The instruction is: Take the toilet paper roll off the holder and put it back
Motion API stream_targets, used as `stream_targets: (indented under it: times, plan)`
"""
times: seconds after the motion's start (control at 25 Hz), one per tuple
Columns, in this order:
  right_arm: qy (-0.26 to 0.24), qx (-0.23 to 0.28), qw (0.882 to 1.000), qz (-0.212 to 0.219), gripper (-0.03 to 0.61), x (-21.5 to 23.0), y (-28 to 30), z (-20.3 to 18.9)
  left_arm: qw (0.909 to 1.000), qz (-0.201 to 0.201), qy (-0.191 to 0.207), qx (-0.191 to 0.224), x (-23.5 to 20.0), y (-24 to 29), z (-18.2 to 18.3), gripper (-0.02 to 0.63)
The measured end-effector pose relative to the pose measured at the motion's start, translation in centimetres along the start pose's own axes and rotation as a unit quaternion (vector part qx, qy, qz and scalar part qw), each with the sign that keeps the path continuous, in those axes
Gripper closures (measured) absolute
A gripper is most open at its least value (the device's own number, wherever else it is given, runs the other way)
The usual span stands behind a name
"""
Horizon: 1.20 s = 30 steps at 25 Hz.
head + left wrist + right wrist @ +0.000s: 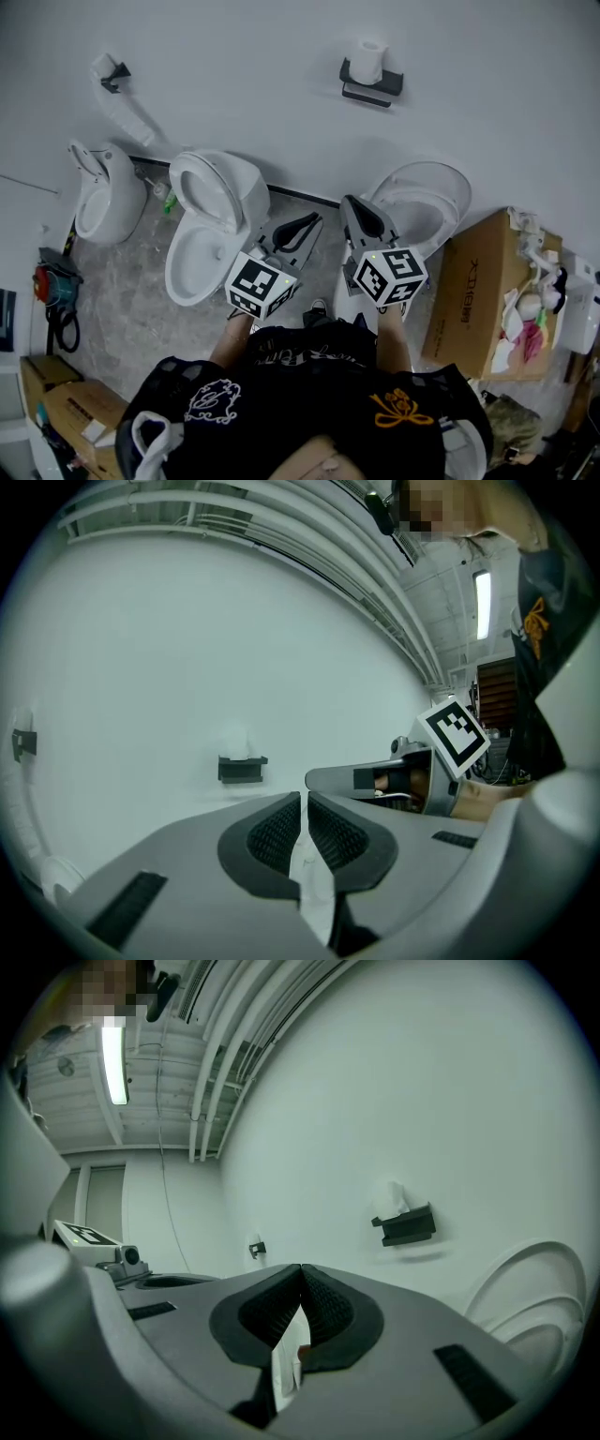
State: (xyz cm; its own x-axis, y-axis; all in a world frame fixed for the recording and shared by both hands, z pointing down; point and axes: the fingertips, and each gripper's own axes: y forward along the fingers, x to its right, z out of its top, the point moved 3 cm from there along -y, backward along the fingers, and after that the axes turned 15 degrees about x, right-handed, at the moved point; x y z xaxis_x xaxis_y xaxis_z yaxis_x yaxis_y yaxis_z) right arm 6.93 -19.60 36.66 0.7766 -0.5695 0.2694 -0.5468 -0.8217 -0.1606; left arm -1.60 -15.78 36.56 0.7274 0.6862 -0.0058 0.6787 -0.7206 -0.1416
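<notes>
White toilet paper roll (368, 54) upright on holder (372, 86); your left gripper (304, 808), right gripper (300, 1279) pressed together, empty. Spread one, lift roll straight up.

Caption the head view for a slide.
Left gripper and right gripper, both shut, aimed at the wall where the roll sits on its holder.
</notes>
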Motion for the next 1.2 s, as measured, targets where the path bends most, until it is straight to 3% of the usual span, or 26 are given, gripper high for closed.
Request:
stream_targets:
  times: [0.48, 0.84, 1.2]
  plan:
    - [-0.039, 0.018, 0.999, 0.01, 0.563, 6.8, 5.5, 2.9, 0.9998, 0.011, 0.013, -0.006, -1.6, 5.0, -0.5, 0.576]
    - [-0.101, 0.037, 0.994, -0.003, 0.563, 10.5, 10.6, 5.3, 0.9999, 0.0, 0.011, -0.008, -3.5, 6.7, -0.9, 0.577]
    - [-0.143, 0.048, 0.988, -0.038, 0.563, 14.7, 17.4, 7.2, 0.9997, -0.024, 0.009, 0.0, -9.2, 10.9, -1.0, 0.577]
